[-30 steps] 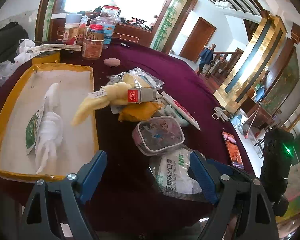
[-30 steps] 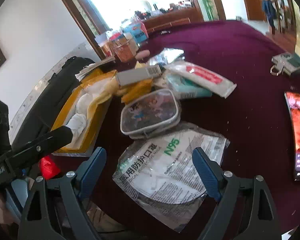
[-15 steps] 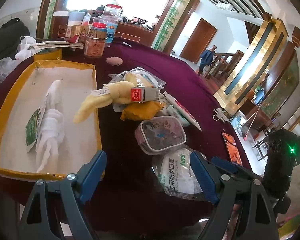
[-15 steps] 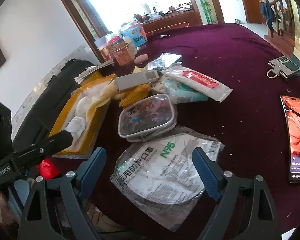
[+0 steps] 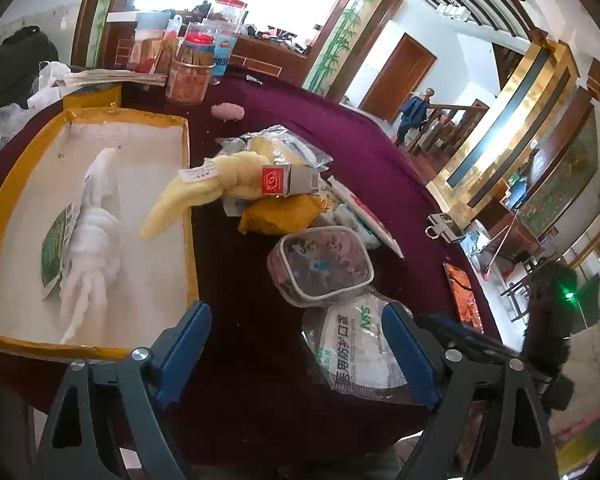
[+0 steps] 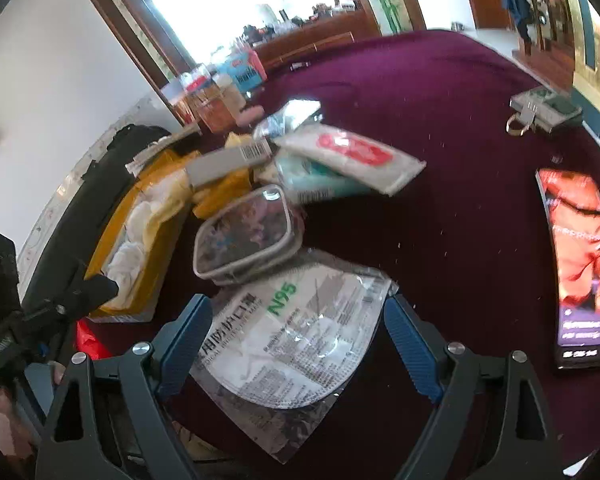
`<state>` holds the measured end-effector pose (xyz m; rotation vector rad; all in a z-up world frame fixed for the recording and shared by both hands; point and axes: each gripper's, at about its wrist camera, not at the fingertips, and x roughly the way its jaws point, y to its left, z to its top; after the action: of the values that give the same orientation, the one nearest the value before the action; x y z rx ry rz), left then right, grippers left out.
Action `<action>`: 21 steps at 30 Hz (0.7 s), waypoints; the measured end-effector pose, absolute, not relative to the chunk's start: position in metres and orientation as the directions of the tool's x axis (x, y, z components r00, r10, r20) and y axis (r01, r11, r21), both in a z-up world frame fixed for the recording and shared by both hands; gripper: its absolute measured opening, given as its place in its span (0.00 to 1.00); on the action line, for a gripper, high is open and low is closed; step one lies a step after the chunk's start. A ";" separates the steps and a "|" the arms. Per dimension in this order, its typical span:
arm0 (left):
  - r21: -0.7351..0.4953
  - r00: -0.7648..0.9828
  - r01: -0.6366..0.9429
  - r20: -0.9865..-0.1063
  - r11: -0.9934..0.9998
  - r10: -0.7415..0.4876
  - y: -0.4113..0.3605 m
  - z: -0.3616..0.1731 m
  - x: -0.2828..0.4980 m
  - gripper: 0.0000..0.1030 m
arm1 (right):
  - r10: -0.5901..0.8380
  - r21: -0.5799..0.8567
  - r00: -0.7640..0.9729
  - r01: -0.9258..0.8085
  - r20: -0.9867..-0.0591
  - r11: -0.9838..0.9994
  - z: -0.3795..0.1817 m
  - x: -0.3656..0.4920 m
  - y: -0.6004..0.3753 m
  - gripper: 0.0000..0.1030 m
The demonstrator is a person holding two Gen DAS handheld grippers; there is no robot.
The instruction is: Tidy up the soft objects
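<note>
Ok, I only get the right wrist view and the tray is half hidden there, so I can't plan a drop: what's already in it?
Observer: One white towel with a green label lies lengthwise in the tray.
Operator: And the yellow one?
Observer: The yellow towel hangs over the tray's right rim, with its tail inside and its knotted end outside against the grey box.
Operator: Are the left tongs free?
Observer: Yes, the left tongs are open and gripping nothing.
</note>
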<state>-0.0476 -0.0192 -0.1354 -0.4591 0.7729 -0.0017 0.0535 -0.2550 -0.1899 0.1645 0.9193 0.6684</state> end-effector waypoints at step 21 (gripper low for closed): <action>-0.457 0.620 -0.117 -0.727 0.882 -0.295 -0.016 -0.139 0.033 0.90 | 0.625 0.537 0.364 -0.322 -0.690 0.780 -0.220 0.048 -0.254 0.45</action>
<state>0.0326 -0.0158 -0.1387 -0.4977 0.9059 -0.1076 0.0485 -0.2538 -0.2200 0.3363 1.0304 0.6241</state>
